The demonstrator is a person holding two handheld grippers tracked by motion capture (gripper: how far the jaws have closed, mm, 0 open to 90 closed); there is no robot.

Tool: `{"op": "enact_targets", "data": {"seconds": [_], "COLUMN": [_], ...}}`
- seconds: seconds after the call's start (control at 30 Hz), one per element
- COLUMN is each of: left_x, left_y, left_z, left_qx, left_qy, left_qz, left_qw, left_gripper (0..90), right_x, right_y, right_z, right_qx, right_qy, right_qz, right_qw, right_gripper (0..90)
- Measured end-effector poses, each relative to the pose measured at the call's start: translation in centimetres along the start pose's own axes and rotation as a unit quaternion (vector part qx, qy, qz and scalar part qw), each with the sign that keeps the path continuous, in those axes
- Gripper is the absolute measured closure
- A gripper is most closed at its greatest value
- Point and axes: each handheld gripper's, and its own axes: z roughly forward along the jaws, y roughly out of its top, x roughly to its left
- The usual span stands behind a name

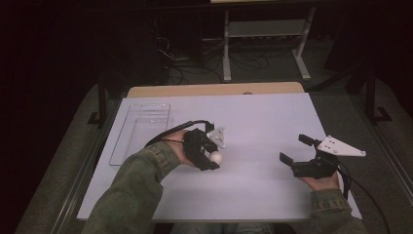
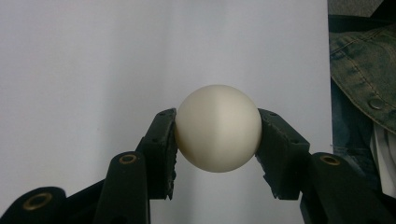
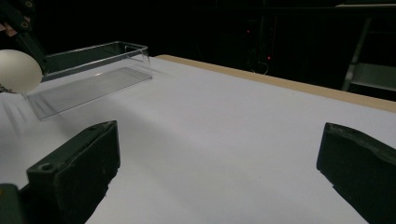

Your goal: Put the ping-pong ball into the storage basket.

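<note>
Black left gripper (image 2: 217, 140) clamps its jaws on a smooth white ball (image 2: 218, 128); right gripper (image 1: 298, 147) gapes wide over the white worktop (image 1: 263, 122); clear plastic tray (image 1: 141, 131) holds nothing.

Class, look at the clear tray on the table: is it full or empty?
Empty. Through the clear tray, only its bare floor shows; the white ball sits clamped in the left gripper.

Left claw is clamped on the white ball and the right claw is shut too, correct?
Not quite. The left claw is clamped on the white ball, but the right claw is open, its jaws wide apart with nothing between them, as the right gripper view shows.
</note>
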Motion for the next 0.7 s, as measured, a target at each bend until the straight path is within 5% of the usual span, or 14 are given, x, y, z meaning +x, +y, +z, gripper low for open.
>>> {"op": "enact_targets", "data": {"seconds": [0.7], "left_x": [0.8], "left_y": [-1.5], "left_z": [-4.0], "left_qx": [0.015], "left_qy": [0.018], "left_qz": [-0.008], "left_qw": [0.9997], "left_gripper": [51.0], "right_x": [0.0], "right_y": [-0.1], "right_z": [0.2], "right_qx": [0.009], "right_qy": [-0.002], "right_qz": [-0.002], "right_qw": [1.0000], "right_gripper": [0.0]}}
